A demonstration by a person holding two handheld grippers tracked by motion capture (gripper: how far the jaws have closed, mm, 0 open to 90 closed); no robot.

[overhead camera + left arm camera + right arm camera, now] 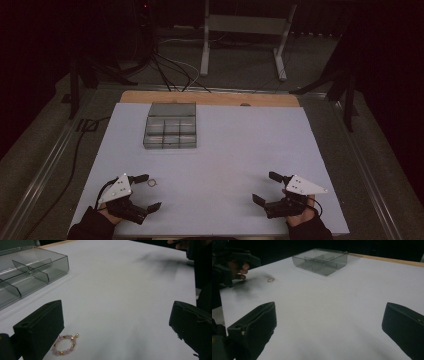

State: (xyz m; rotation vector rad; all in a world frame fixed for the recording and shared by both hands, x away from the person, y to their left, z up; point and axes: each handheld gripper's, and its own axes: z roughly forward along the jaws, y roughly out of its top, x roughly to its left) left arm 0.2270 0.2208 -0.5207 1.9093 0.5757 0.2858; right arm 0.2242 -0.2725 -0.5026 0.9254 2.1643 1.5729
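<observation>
Both tools sit low at the near edge of the white table (225,150), and both are spread wide with nothing between the jaws. The left gripper (145,192) gapes beside a small pink-and-gold bead bracelet (65,344), which lies on the sheet just by its left jaw, possibly not touching. The right gripper (266,187) is equally released over bare surface. A clear divided box (170,126) stands well apart, further up the table.
</observation>
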